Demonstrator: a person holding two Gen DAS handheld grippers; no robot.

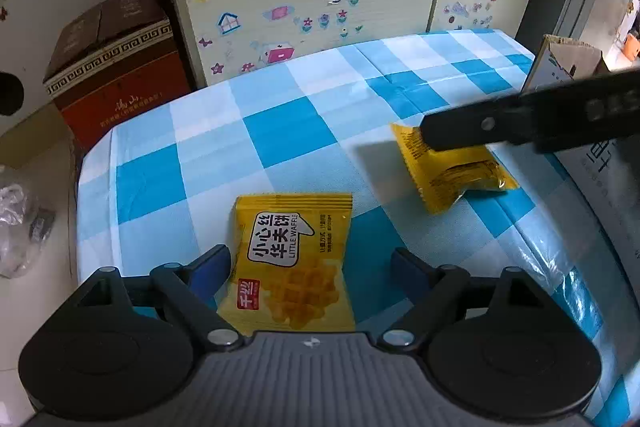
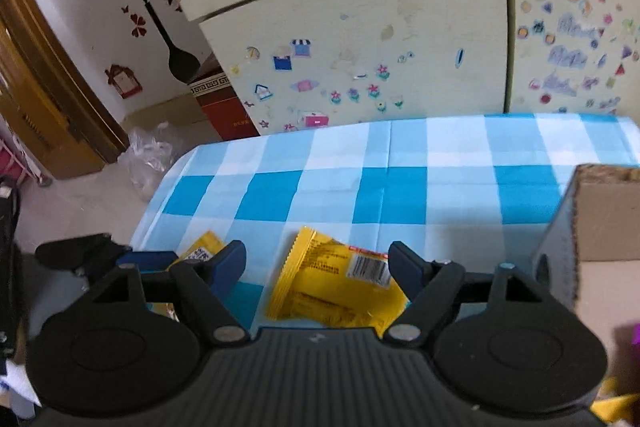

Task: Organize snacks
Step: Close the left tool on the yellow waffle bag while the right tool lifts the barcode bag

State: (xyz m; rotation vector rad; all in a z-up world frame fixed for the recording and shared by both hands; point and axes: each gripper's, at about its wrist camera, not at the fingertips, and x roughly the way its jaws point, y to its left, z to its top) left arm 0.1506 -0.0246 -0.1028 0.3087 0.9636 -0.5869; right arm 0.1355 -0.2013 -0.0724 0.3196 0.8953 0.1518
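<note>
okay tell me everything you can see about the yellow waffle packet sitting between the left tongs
The waffle packet is a small yellow pillow pouch of glossy plastic film with crimped ends, sealed, lying flat and face up on the blue checked tablecloth. Its front shows a white speech-bubble label reading LITTLE WAFFLE, a red brand square and a picture of golden waffles. It lies between the open fingers of the left tongs; the left finger is at its edge, the other clearly apart. It is not gripped.

Both grippers' fingers (image 1: pixel 212 265) (image 2: pixel 228 259) spread wide
</note>
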